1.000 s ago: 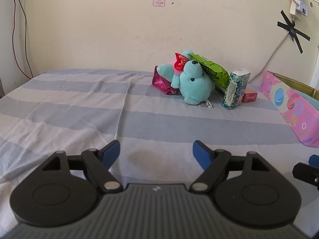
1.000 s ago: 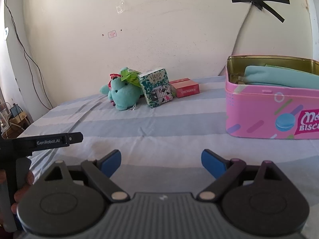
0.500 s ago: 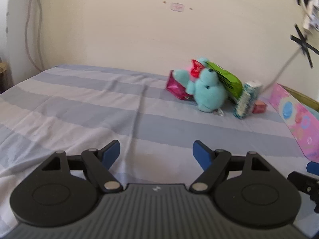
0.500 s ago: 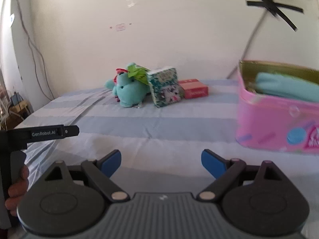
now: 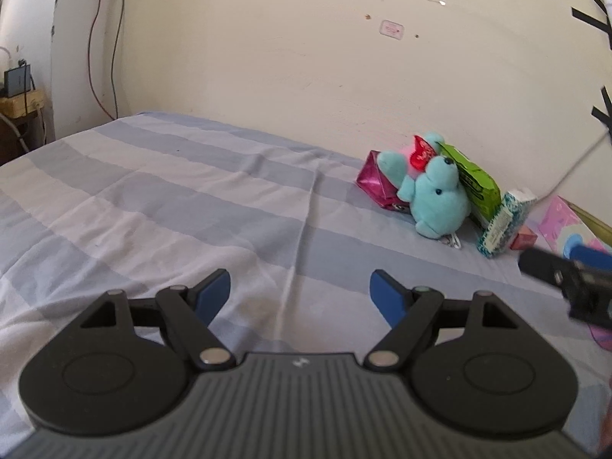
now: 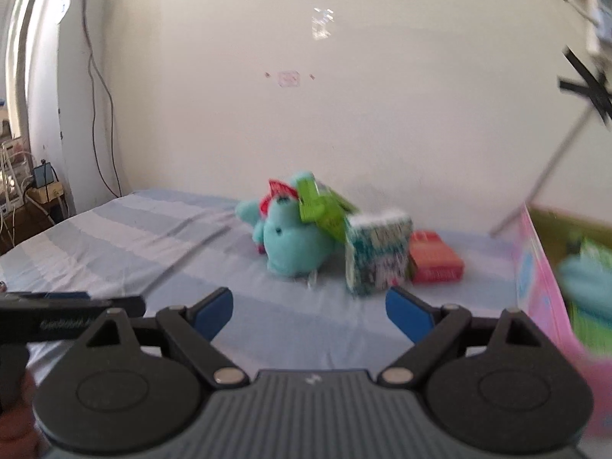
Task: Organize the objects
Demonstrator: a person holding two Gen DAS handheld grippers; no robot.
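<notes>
Objects for sorting sit in a cluster at the far edge of the bed (image 5: 191, 206), close against the wall (image 5: 306, 57). The bed carries a sheet with pale blue and grey stripes.

Cluster layout, as seen from the left wrist view:
- A turquoise plush toy (image 5: 440, 199) lies at the centre, with a red tag by its head.
- A magenta foil packet (image 5: 373, 183) touches the toy on its left side.
- A green snack packet (image 5: 476, 185) leans tilted against the toy's right side.
- A teal patterned tissue pack (image 5: 501, 225) stands upright just beside the green packet.
- A small red box (image 5: 526, 239) lies flat just behind the tissue pack, towards the bed's right edge.

A pink biscuit tin (image 6: 543, 287) stands open at the right edge of the bed, apart from the cluster. It holds a turquoise soft item and something green; the right wrist view is blurred there, so no further detail can be told.

Left gripper (image 5: 300, 292): jaws apart, nothing between them, over bare sheet near the front edge of the bed.

Right gripper (image 6: 310, 308): jaws apart, nothing between them, pointing at the cluster and well short of it. A hand (image 6: 19, 413) shows at the lower left corner of the right wrist view.
</notes>
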